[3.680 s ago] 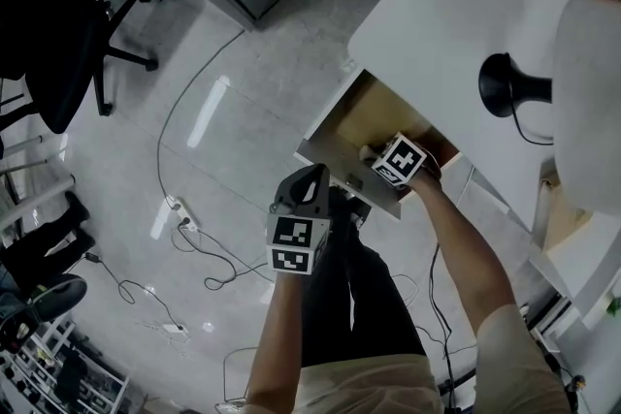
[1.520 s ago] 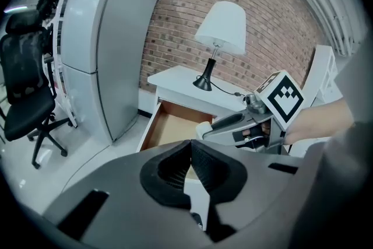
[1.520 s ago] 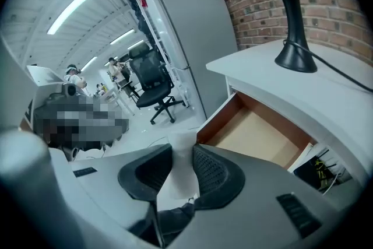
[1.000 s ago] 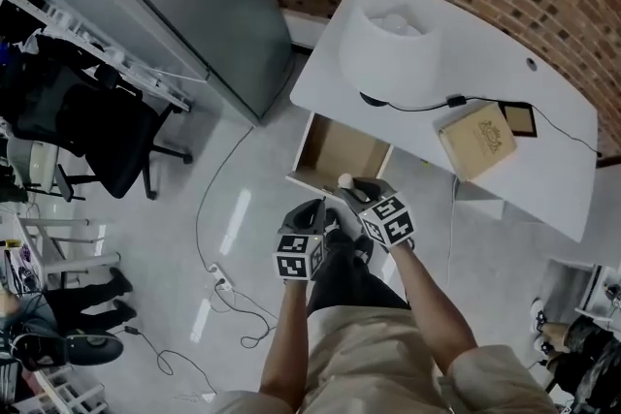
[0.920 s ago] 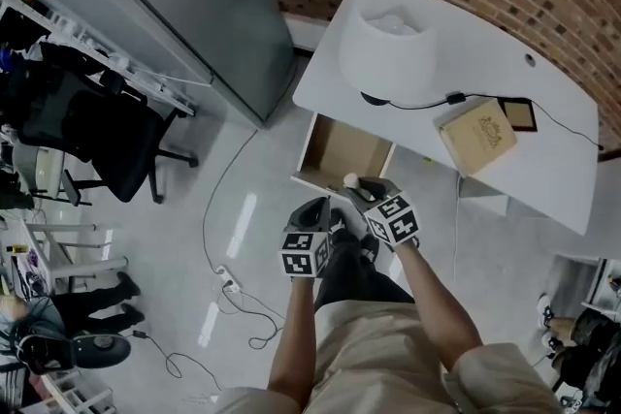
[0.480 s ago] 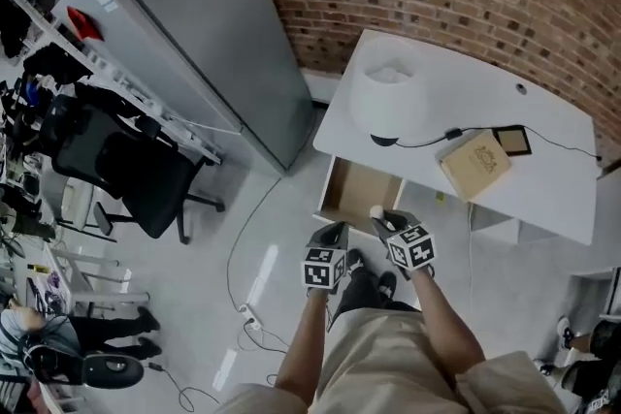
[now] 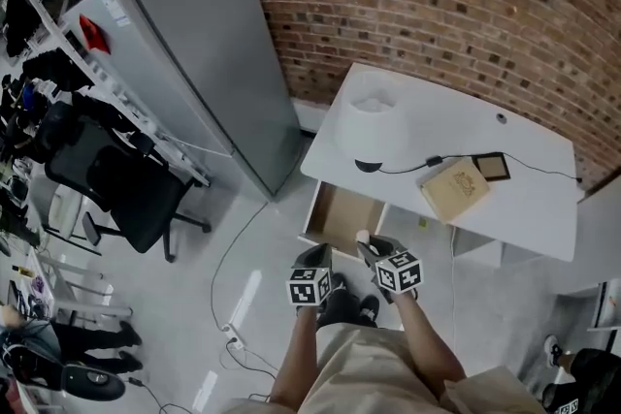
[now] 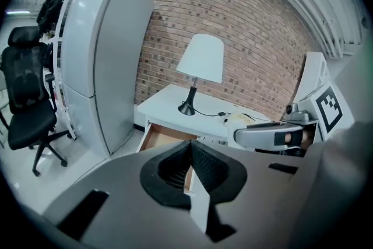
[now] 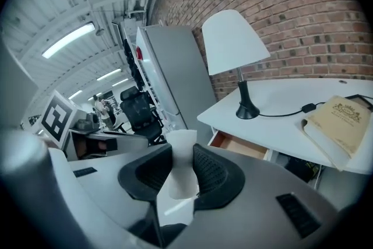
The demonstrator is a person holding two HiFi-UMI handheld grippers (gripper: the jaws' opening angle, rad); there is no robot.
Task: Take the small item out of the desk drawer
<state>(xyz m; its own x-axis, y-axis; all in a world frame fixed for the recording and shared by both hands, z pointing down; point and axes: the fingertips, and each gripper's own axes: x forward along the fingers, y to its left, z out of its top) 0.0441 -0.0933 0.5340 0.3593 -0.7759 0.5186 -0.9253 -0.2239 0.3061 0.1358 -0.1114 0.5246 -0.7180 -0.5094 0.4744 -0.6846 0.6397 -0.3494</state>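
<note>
The fingers (image 9: 211, 175) of the right gripper (image 9: 182, 169) are pinching the small white item (image 9: 181, 146) at its narrower middle, clear of the open drawer (image 7: 342, 213) at 12 o'clock, the item appearing light, stiff and smooth, perhaps slippery, while the left gripper (image 8: 190, 163) is resting closed and empty.

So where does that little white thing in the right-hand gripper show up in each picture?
Head view: the small white item, low centre, at the tip of the right gripper, by the open drawer.
Left gripper view: right of centre, a pale blob at the end of the right gripper.
Right gripper view: low centre, pinched between the fingers.
Shared landmark: the white lamp, in all three.
</note>
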